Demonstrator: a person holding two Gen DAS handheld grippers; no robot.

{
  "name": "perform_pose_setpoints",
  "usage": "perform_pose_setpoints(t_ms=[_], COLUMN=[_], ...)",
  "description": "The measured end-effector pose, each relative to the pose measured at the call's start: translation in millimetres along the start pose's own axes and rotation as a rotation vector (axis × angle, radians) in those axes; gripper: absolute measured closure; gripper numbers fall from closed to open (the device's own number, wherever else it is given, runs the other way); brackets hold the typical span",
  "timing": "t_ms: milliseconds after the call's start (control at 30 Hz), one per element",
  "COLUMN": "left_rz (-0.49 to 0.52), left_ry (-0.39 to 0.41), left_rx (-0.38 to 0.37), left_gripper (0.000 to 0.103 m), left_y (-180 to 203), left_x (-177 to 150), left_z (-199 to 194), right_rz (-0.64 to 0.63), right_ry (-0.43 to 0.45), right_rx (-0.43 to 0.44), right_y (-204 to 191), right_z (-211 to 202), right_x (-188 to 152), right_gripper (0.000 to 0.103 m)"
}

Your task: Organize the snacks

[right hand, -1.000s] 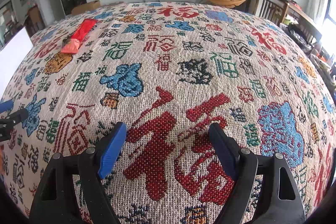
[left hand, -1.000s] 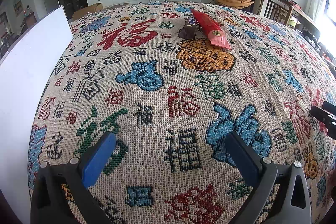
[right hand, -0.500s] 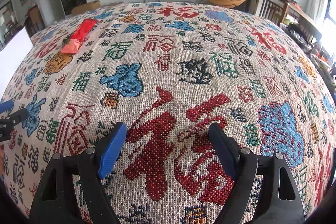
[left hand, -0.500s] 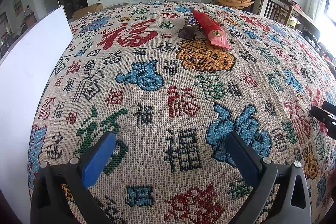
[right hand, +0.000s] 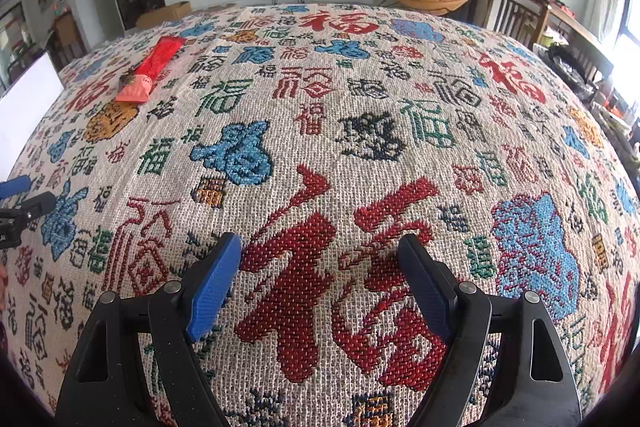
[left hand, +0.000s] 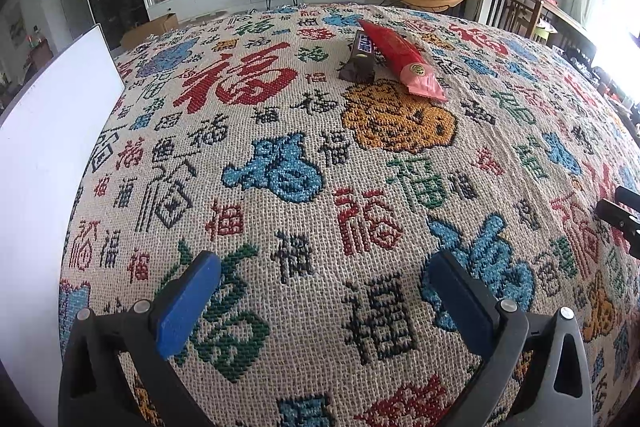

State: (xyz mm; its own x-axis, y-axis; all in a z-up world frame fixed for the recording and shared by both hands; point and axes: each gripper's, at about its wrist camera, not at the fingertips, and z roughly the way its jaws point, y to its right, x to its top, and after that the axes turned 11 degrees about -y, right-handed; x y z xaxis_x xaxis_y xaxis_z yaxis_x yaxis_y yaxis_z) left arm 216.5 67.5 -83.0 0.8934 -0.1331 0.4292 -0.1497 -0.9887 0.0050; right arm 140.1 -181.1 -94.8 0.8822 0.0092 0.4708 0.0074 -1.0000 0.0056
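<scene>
A: Where are the snacks?

B: In the upper middle of the left wrist view, a long red snack packet (left hand: 402, 58) with a crimped pink end lies on the woven cloth (left hand: 280, 155), leaning across a dark brown chocolate bar (left hand: 360, 61) and touching it. In the right wrist view the packet sits upper left.

A: And the tongs?

B: The left tongs (left hand: 320, 291) are spread wide, blue ribbed pads over coarse cloth, holding nothing. The right tongs (right hand: 320, 267) are spread too, at the bottom of their frame. A smooth white board (left hand: 44, 163) stands along the bench's left edge
</scene>
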Motion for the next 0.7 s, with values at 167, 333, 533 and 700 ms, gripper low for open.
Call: perform_pose_setpoints(t_ms=[167,333,533,700], left_rz=[-0.002,-0.002,-0.003,-0.003], left_ry=[0.0,0.0,0.0,0.0], left_rx=[-0.002,-0.003,-0.004,-0.004], left_gripper=[0.0,0.0,0.0,0.0], left_y=[0.1,-1.1,-1.3,-1.5], left_x=[0.4,0.5,0.3,0.4], left_z=[0.2,0.5,0.5,0.9], right_rz=[0.001,0.003,-0.022,-0.144], right_ry=[-0.001,-0.003,-0.073,-0.017], right_rx=[0.003,0.008,0.111,0.273], right_y=[0.3,2.1,-13.6,-77.1], right_z=[0.4,3.2,4.5,9.4], right_x=[-0.1,0.5,40.1,117.2], right_gripper=[0.02,0.018,0.018,0.018])
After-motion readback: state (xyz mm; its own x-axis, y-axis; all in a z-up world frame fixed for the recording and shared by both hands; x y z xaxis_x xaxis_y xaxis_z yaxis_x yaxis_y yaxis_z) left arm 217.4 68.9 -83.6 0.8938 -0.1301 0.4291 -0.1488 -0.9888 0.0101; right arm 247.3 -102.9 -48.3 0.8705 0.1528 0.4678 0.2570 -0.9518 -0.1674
